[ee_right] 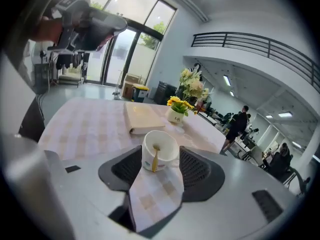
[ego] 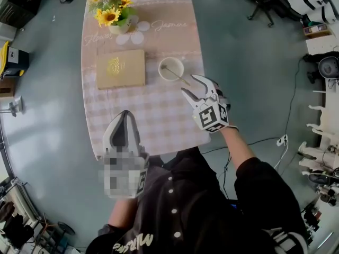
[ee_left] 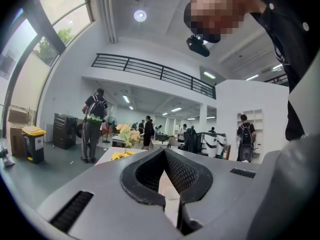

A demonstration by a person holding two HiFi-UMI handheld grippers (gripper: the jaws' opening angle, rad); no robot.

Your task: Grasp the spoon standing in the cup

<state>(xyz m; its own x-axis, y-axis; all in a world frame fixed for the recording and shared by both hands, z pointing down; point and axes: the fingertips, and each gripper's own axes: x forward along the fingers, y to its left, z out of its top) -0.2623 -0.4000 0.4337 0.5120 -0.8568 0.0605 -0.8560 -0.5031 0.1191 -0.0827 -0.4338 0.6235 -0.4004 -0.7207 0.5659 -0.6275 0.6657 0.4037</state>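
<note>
The bench (ego: 153,118), under its pale checked cloth, carries a closed book (ego: 121,69), a pot of yellow flowers (ego: 112,16) and, towards its right side, the white cup (ego: 165,74) that holds the spoon.

The grasp is not yet made. The left tongs (ego: 125,114) sit at the near edge of the bench, well apart from the cup, with the tips together and nothing between them. They seem to have no part in this step. The right tongs (ego: 188,84) are near the cup on its near right side, angled down at it. Their jaws stand wide apart and empty. In the right gripper view the cup (ee_right: 168,148) is framed between the two jaws but lies beyond their tips, with bare cloth in the gap. What is left, I judge, is the last of the approach, then closing on the handle.

The spoon (ego: 179,77) leans rather than stands upright. Its bowl end is down inside the cup and its thin handle slants up over the near right rim. The long axis therefore runs from the cup's middle towards the right tongs, with the free end pointing at them.
</note>
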